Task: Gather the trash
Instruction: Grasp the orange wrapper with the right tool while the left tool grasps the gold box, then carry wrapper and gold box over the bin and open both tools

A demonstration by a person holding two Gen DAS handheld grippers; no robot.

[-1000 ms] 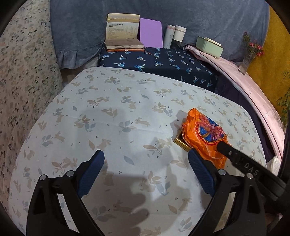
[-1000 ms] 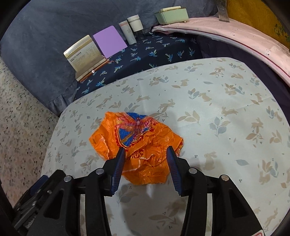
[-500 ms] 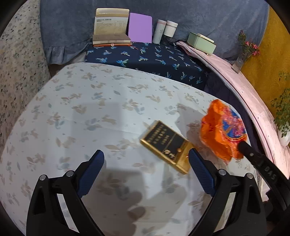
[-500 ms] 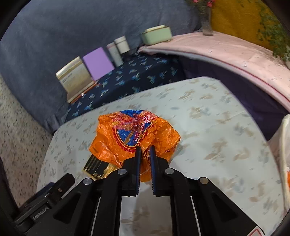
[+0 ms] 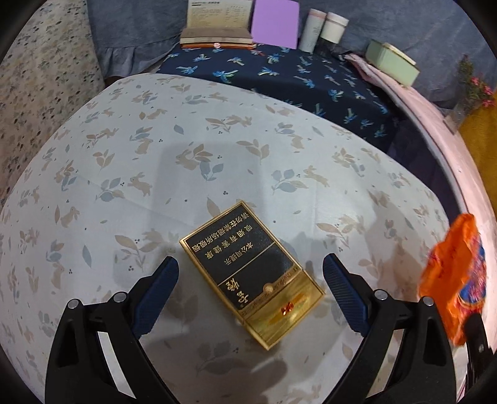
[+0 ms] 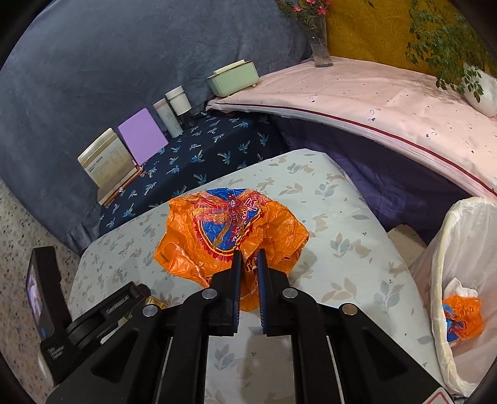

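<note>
- Lifted clear of the bench [image 5: 130, 161] since 1 second ago, the orange plastic bag [image 6: 236, 230] now hangs pinched in the right gripper [image 6: 248, 264], whose fingers [image 6: 236, 270] are pressed narrow on its lower edge; the pack it covered then now lies bare.
- From the left wrist view, the same bag [image 5: 450, 279] sits far right, off the side of the bench.
- Left gripper [image 5: 250, 279] hovers with fingers [image 5: 157, 295] spread wide on either side of 1 black-and-gold cigarette pack [image 5: 248, 273], not touching it.
- Pack lies flat on the rabbit-and-leaf cloth, printed with gold Chinese characters in 3 lines, seen upside down, plus a gold band with a small red mark.
- 1 white-lined trash bin [image 6: 459, 279] stands at the right of the bench; 1 crumpled orange wrapper [image 6: 462, 317] lies inside.
- Orange bag bears a red dragonfly on a blue patch, with white characters too creased to read.
- On the dark blue shelf [image 5: 279, 74] behind: 1 open booklet [image 5: 217, 21] with print too small to read, 1 purple card [image 5: 275, 21], 2 white bottles [image 5: 323, 28], 1 green box [image 5: 391, 62].
</note>
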